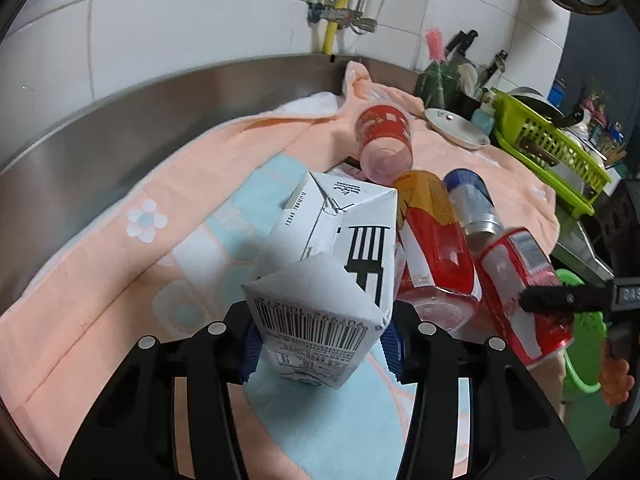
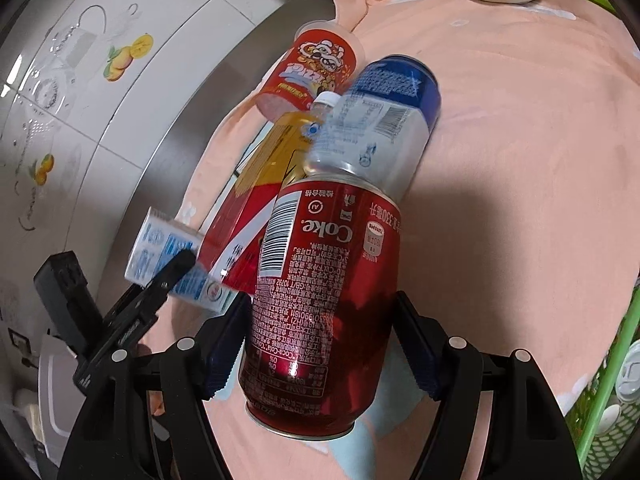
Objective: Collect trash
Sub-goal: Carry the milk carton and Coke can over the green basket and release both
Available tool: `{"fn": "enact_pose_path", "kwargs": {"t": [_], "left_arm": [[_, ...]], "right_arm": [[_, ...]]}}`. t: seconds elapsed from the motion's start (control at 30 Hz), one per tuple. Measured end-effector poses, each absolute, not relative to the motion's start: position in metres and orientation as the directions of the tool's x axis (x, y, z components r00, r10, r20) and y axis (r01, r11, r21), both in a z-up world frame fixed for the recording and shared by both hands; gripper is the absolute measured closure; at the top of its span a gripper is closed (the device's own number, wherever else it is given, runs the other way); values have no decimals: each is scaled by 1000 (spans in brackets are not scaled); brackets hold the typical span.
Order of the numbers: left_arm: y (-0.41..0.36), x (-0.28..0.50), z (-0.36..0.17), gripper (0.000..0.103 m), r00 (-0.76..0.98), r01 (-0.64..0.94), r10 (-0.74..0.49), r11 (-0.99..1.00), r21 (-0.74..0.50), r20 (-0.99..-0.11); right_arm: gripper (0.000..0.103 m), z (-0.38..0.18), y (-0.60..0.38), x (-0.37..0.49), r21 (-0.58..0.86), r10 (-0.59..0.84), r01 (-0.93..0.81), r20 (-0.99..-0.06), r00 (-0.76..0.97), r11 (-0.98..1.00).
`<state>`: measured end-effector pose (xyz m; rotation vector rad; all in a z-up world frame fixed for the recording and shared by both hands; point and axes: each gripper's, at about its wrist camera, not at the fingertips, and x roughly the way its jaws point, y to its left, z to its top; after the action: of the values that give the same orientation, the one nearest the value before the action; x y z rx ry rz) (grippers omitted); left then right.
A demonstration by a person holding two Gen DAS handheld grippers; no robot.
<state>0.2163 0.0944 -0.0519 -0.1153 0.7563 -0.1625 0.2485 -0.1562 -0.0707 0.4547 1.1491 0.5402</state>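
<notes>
Left gripper (image 1: 320, 344) has its jaws closed partway around a white milk carton (image 1: 332, 264), blue pads pressing both sides, dead centre of the left wrist view. Right gripper (image 2: 320, 352) is clamped on a red Coke can (image 2: 320, 292), mid-frame in its own view, tilted and lifted off the peach towel (image 2: 520, 160). Just above the can in that view sit a blue and silver can (image 2: 384, 120), a yellow and red bottle (image 2: 260, 184) and a red snack cup (image 2: 316, 72), bunched together.
</notes>
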Motion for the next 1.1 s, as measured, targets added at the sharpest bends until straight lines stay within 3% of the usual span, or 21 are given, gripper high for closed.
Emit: {"fn": "enact_pose_path", "kwargs": {"t": [0.4,0.6,0.87,1.1], "left_arm": [[80,170,-13,58,778,125,-167,986,-111,-605],[53,148,9,58,789,192,-221,975,-111,-573],[-20,136,21,58,756,332,-347,934,-132,-555],[-89,135,14,58,697,430,-425,892,-138,-577]], "right_arm": [[34,-51,-203,193,614,627,-175,-676,387,770],[34,-59,-284,164,528,489,-53,-738,466,848],[34,-76,-390,137,316,198,171,-849,490,933],[30,-108,-436,139,299,145,272,-870,470,915]]}}
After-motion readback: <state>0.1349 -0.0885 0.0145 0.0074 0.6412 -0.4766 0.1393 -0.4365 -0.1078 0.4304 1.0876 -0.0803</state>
